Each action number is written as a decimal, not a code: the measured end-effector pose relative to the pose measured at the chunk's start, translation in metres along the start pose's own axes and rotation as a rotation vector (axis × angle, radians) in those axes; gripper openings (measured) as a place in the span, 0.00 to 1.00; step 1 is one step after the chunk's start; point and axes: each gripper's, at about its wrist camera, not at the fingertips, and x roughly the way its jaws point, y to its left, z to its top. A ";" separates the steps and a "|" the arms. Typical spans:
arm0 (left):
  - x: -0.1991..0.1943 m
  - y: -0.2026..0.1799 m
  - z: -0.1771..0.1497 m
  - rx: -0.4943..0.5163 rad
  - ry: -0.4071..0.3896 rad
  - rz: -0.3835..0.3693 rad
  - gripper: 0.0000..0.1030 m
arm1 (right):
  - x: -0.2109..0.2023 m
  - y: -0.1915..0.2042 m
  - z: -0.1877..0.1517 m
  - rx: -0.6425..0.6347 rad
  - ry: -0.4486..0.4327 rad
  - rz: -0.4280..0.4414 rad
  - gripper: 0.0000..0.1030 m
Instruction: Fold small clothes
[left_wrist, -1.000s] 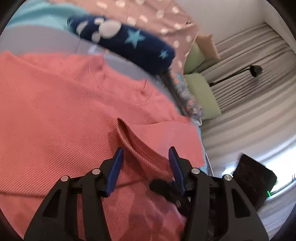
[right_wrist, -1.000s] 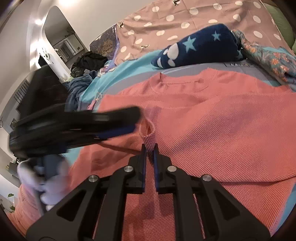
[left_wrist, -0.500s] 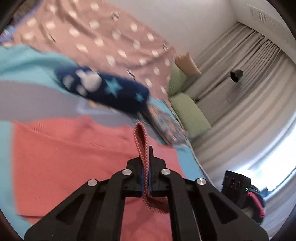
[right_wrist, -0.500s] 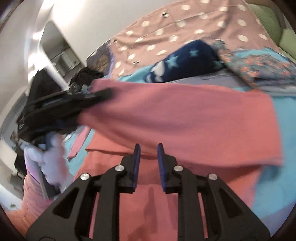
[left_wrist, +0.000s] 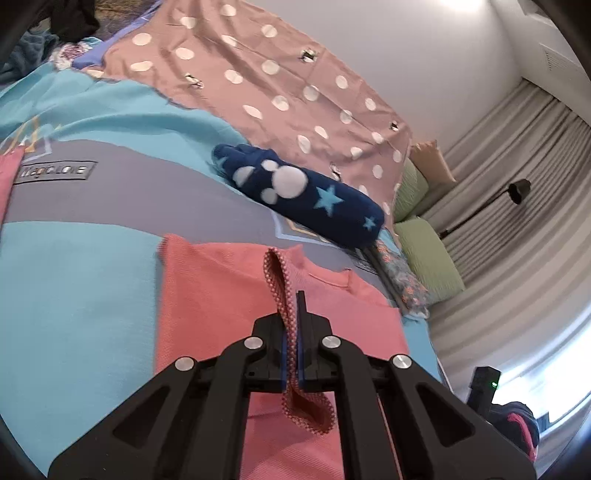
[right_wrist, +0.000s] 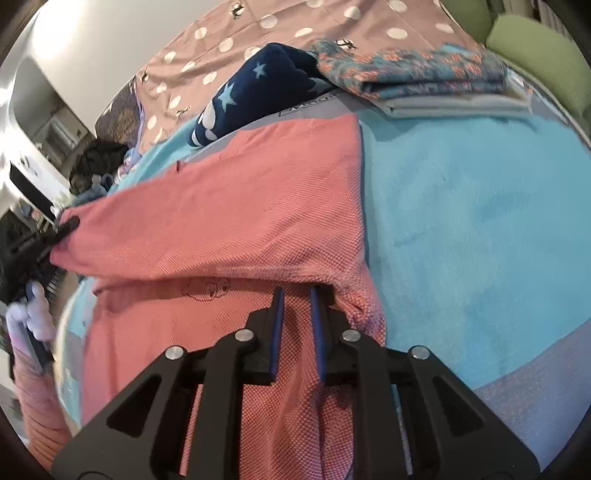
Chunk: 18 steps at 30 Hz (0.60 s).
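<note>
Item: coral shirt (right_wrist: 229, 206), on the blue blanket (right_wrist: 480, 206), long axis running leftward from the right gripper (right_wrist: 297, 306). Left gripper (left_wrist: 293, 306) clamped on its lifted hem. Right gripper's fingers slightly apart over the fold, gripping nothing.

the coral-pink waffle-knit top (right_wrist: 229, 206) hides the right gripper (right_wrist: 297, 295) fingertips under its lifted fold; its lower part runs off the frame. the left gripper (right_wrist: 55, 236) is cropped, blurred.

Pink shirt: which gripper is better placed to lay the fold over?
Probably the left gripper: it is shut on the pink shirt, lifting its edge. The right gripper is open, resting on the cloth.
</note>
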 end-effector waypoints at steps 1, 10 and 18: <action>0.003 0.005 -0.001 0.000 0.005 0.040 0.03 | 0.000 0.001 0.000 -0.005 -0.001 -0.002 0.16; -0.009 0.028 -0.021 0.023 0.010 0.193 0.33 | -0.010 -0.013 -0.002 -0.028 -0.001 -0.069 0.15; -0.009 0.019 -0.075 0.183 0.087 0.294 0.48 | -0.024 -0.031 -0.008 0.027 -0.011 -0.018 0.09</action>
